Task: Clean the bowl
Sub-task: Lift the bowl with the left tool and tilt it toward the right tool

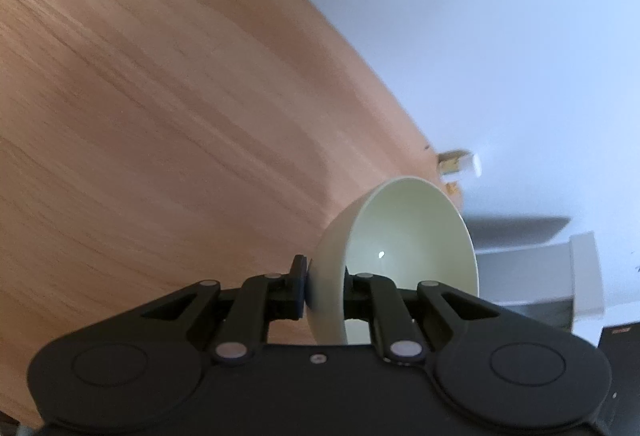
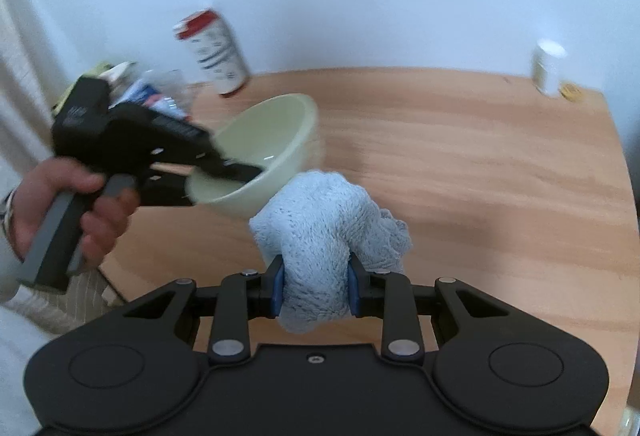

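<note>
The right gripper (image 2: 316, 286) squeezes a fluffy light-blue cloth (image 2: 320, 224) between its two fingers. The cloth puffs up in a big lump above the fingers. It is not touching anything else.

Just past the cloth, a bit to the left, is the bowl (image 2: 264, 151). It is pale green and looks empty. It is up in the air, above the wooden table (image 2: 480, 163), and tipped so its open side faces up and toward the right gripper. The cloth is near the bowl but still apart from it.

The left gripper (image 1: 326, 290) pinches the bowl by its rim. One finger is on the outside wall and one is inside. The person's hand (image 2: 72, 203) holds that gripper by its grey handle.

Far back on the table, by the white wall, stand a red and white can (image 2: 214, 51) and a small white bottle (image 2: 548, 67). Some blurry things are piled behind the left gripper.

The wiping has not started, I think. The cloth must go into the bowl next.

Things could go wrong here. The bowl is smooth and is only held at one edge. If the cloth pushes too hard, the bowl could twist or slip out and fall on the table. The cloth is fat, so it could bump the rim and miss the inside. It could also hit the finger inside the bowl.
</note>
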`<state>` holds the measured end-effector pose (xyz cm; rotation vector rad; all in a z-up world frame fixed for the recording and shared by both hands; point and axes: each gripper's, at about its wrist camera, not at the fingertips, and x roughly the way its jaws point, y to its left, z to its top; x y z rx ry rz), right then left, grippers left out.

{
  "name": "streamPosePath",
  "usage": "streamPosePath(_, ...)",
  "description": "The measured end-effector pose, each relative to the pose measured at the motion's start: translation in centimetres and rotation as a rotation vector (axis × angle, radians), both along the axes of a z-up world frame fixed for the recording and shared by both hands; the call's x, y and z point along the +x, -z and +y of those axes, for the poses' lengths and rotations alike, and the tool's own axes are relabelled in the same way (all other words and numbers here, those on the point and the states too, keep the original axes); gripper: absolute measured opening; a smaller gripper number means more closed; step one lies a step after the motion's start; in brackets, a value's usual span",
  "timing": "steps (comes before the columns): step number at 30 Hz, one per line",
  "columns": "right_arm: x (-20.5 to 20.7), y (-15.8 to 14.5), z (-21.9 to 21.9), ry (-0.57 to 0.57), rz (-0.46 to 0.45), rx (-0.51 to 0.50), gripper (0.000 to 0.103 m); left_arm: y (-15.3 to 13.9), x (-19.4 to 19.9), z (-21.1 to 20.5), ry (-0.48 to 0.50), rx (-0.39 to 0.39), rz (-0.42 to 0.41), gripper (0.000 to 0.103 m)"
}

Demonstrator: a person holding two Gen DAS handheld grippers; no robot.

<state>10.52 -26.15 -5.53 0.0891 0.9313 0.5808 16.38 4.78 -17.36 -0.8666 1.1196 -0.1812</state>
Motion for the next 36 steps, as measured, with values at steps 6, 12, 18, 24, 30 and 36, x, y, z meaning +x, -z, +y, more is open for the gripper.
streamPosePath(6, 0.6, -0.3, 1.2, -0.038, -0.031, 0.003, 0.033, -1.8, -0.8, -1.6, 0.016, 0.004, -0.079, 0.011)
streamPosePath(12, 1.1, 0.1, 2.1, -0.064, -0.035, 0.000, 0.033, -2.3, -1.7, -1.4, -0.001, -0.016, -0.089, 0.011)
streamPosePath(18, 1.3, 0.9, 3.1, -0.064, -0.013, 0.023, 0.033, -2.7, -2.5, -1.3, -0.012, 0.005, -0.128, 0.011)
streamPosePath(24, 1.3, 1.8, 4.2, -0.062, -0.007, 0.052, 0.033, -3.1, -3.6, -0.7, -0.017, 0.007, -0.146, 0.011)
streamPosePath(30, 0.7, 2.5, 4.2, -0.050, -0.003, 0.077, 0.033, -3.4, -3.8, -1.3, -0.010, 0.014, -0.145, 0.011)
streamPosePath(36, 0.4, 3.1, 4.1, -0.032, -0.020, 0.095, 0.033, -3.5, -3.8, -1.1, -0.017, 0.016, -0.140, 0.011)
